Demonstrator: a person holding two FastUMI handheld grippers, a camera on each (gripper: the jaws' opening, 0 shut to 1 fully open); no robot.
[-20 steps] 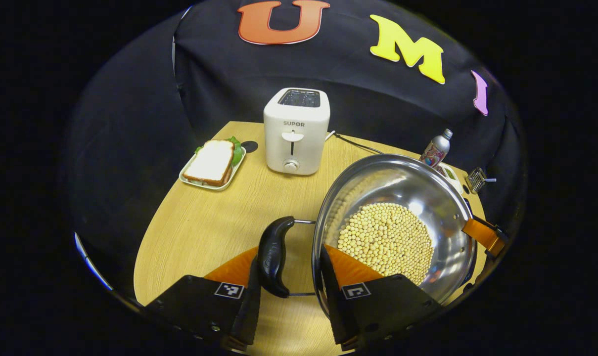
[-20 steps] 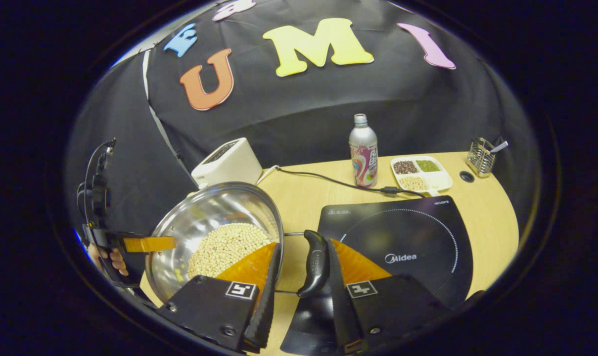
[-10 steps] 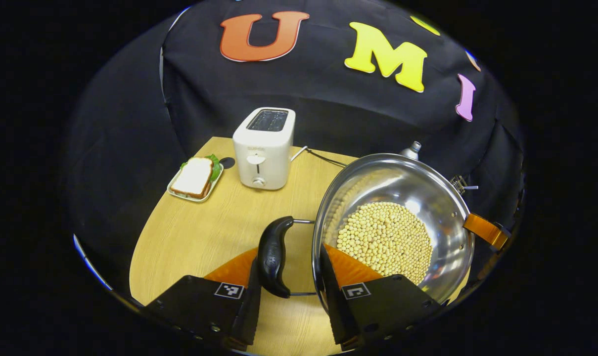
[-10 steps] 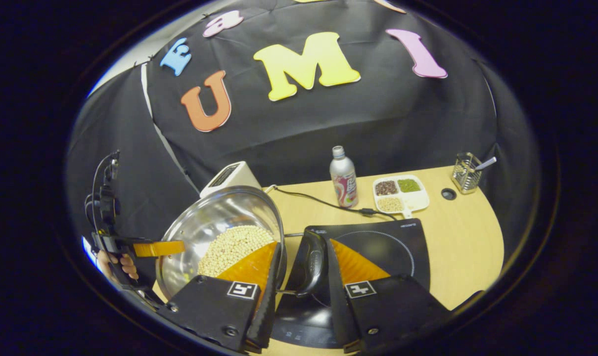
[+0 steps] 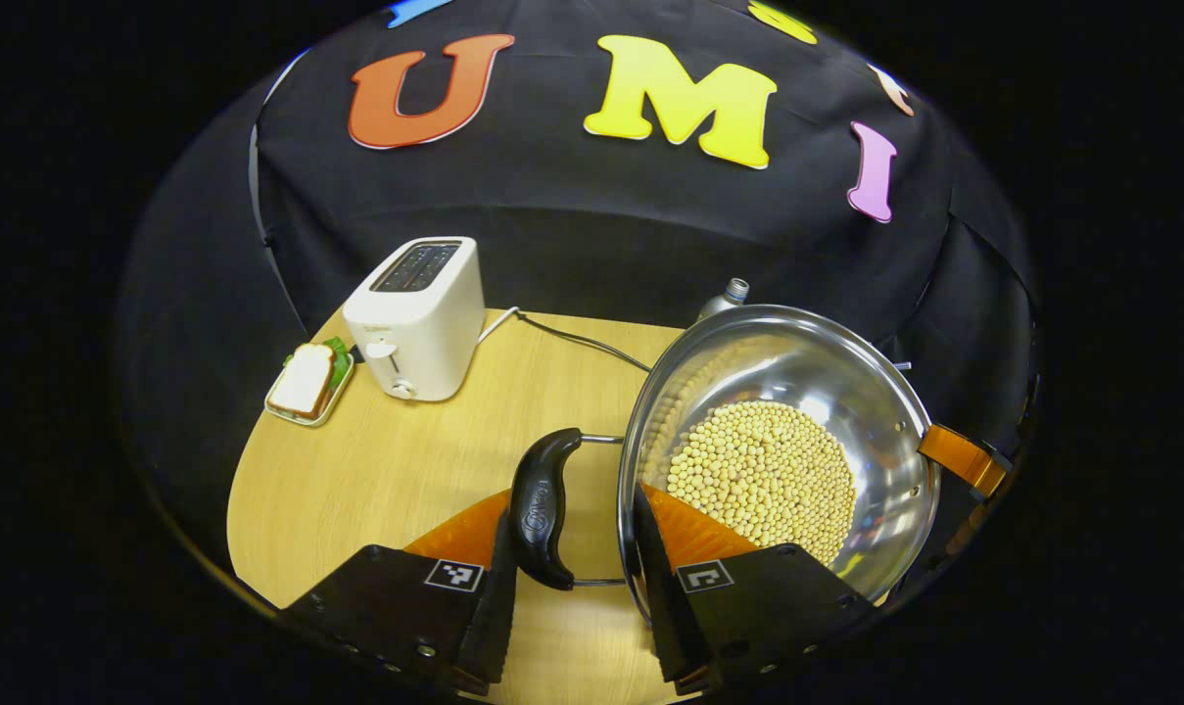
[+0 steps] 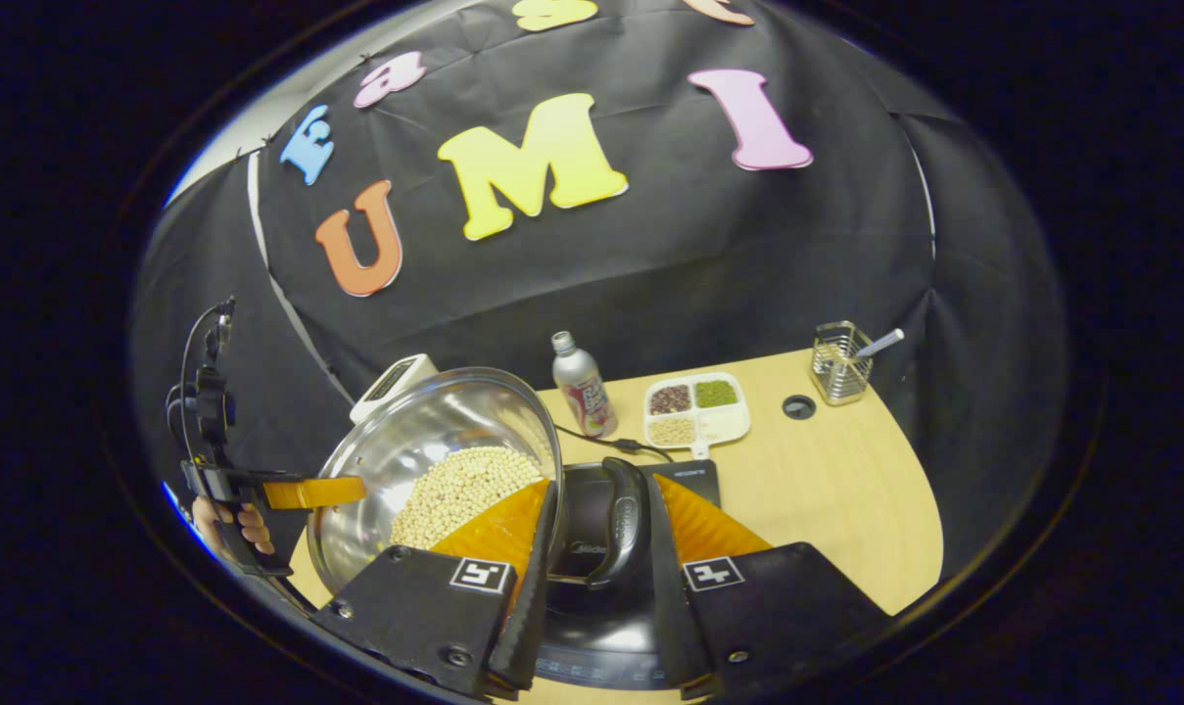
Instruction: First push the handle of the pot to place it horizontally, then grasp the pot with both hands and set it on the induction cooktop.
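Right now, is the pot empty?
No: in the left gripper view the pot holds a heap of pale beans across its bottom.

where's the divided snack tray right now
In the right gripper view the divided snack tray sits on the table's far side, between the bottle and the wire holder, just beyond the induction cooktop.

My left tool (image 5: 574, 548) has two chunky black housings, each with a little white square tag printed in a black blocky pattern, plus a few small screws along the lower edges. My right tool (image 6: 596, 563) is built the same way, with its own pair of tags and screws. In the right gripper view I can see thin black cables looping up off the left tool's dark body, with my hand (image 6: 234, 524) wrapped round its grip.
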